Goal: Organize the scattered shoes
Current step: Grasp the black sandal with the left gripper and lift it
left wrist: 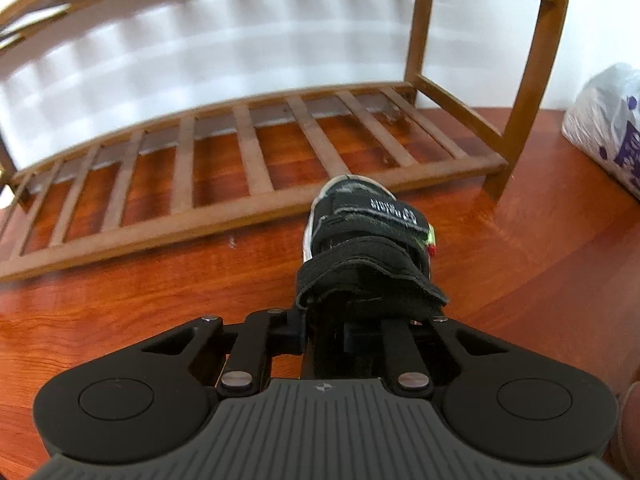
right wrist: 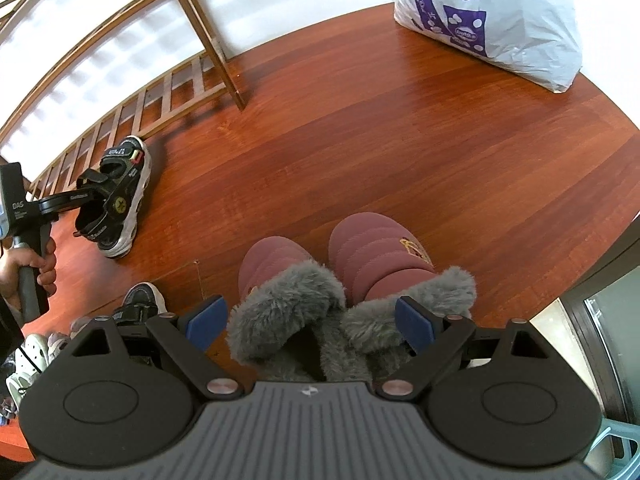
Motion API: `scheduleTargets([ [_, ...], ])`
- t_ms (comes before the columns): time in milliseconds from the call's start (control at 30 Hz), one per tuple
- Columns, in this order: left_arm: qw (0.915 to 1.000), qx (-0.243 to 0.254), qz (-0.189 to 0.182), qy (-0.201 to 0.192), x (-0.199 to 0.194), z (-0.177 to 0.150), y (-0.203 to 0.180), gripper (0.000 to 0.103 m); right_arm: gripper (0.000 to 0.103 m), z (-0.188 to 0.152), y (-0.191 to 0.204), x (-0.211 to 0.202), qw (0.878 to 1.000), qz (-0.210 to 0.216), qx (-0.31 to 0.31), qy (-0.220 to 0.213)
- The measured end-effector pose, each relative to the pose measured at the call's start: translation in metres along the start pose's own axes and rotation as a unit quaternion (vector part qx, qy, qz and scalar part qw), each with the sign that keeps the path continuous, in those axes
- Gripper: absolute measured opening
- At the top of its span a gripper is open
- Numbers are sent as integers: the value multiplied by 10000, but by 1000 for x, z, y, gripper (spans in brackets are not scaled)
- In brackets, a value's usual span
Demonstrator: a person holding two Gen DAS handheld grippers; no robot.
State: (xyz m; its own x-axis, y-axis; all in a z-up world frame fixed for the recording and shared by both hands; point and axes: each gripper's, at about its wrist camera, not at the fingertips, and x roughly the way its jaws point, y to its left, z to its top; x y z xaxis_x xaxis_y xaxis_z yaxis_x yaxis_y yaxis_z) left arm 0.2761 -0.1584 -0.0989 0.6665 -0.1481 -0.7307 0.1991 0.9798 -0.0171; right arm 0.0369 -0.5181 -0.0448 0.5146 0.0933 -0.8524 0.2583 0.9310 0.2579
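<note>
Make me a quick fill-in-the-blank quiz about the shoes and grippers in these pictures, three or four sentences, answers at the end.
1. The left gripper is shut on a black ____.
2. The furry collars of the pink boots are ____ in colour.
3. The right gripper has its jaws ____ around the boots.
4. The wooden rack holds ____ shoes on its bottom shelf.

Missing words: sandal; grey; open; no

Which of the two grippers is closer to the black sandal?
Left. The left gripper is shut on the black sandal; the right gripper sits apart, open around the pink slippers.
</note>
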Motion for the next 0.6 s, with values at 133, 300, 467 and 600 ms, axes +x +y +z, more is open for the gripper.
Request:
scheduleTargets([
  [133,9998,-163,-125,-13,-15,8,0,15,94,2,1,-2,10000,-3,-12,-43],
  [300,9990,-342,-290,1,-40,12,-11,15,94,5,1,-6,9999,86,16,-148],
  [467,9980,-536,-343,-39,-72,12,-32,15,94,10,-3,-9,9992,307,-16,-236],
  [600,9953,-876,-410,-16,-102,5,-48,15,94,17,-5,-7,9983,499,-211,-228],
])
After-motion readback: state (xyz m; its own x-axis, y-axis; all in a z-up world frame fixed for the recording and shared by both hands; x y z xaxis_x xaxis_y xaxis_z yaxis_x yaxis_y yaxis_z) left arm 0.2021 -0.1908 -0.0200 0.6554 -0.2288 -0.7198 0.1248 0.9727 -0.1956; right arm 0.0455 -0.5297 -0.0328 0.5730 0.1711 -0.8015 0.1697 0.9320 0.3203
